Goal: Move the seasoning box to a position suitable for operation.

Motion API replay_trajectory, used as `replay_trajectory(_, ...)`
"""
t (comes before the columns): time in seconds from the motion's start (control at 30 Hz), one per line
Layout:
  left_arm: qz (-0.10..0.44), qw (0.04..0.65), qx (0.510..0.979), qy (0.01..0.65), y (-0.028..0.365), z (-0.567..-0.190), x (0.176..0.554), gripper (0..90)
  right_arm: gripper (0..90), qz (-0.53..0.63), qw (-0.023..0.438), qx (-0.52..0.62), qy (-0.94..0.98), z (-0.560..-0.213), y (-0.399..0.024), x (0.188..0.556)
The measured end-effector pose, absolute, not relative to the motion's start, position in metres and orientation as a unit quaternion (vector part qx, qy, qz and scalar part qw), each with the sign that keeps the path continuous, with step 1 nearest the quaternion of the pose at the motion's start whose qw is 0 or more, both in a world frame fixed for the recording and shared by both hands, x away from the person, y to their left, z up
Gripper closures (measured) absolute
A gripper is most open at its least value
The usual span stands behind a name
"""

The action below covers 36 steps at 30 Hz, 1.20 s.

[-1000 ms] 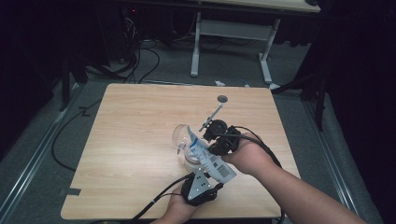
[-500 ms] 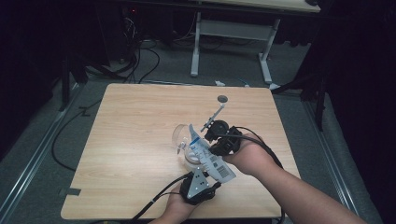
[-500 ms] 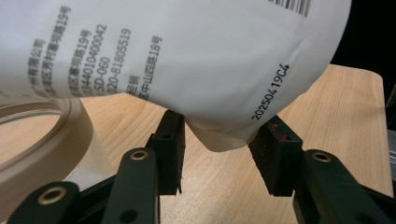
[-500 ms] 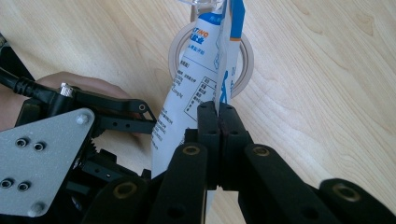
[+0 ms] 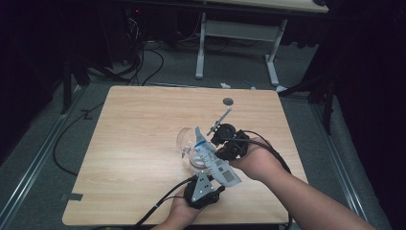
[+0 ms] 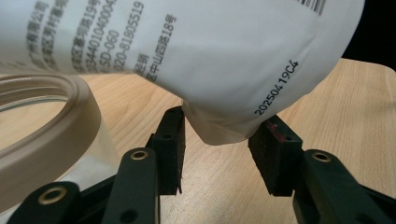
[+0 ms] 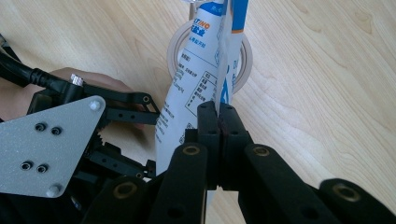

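A: What did you log for the pouch?

B: The white-and-blue printed pouch (image 5: pixel 210 155) was held tilted over the clear glass jar (image 5: pixel 187 146) near the middle of the wooden table (image 5: pixel 134 143). The right gripper (image 7: pixel 219 116) had its jaws pressed together on the pouch's sealed edge, so that one carried it. The left gripper (image 6: pixel 219 149) stood with its jaws apart, one either side of the pouch's lower corner, not pinching it as far as I could see.

A: So how far along?

B: My judgement: mid-pour, or just ahead of it. The pouch was lifted and its upper end hung above the jar's beige rim (image 6: pixel 51 126). I could not tell whether the pouch was open, nor whether anything had gone into the jar. What was left, I reckoned: tip or squeeze the contents in, then set the pouch down.

A: Anything else on the table?

B: A long thin metal tool (image 5: pixel 219 122), a spoon or the like, too small to be sure, lay just beyond the right gripper. A small dark round thing (image 5: pixel 228 101) sat farther back, well apart. Neither crowded the jar. The left gripper's cable (image 5: pixel 163 201) trailed off the near edge. The only crowding was the two grippers close together at the pouch.
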<state>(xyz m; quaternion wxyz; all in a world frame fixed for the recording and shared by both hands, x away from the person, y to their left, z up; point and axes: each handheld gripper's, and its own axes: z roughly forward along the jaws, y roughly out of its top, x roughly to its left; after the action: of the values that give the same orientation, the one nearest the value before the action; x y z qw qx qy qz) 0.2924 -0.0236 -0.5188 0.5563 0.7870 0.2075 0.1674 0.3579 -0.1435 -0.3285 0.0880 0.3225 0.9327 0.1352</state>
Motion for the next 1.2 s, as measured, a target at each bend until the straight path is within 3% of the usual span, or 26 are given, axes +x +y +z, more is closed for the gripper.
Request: replay_trajectory(1.2,0.167,0.55,0.793,0.205,-0.015,-0.522,0.288,56.0,89.9,0.138,0.096,0.332,0.928,-0.326,-0.149,0.36)
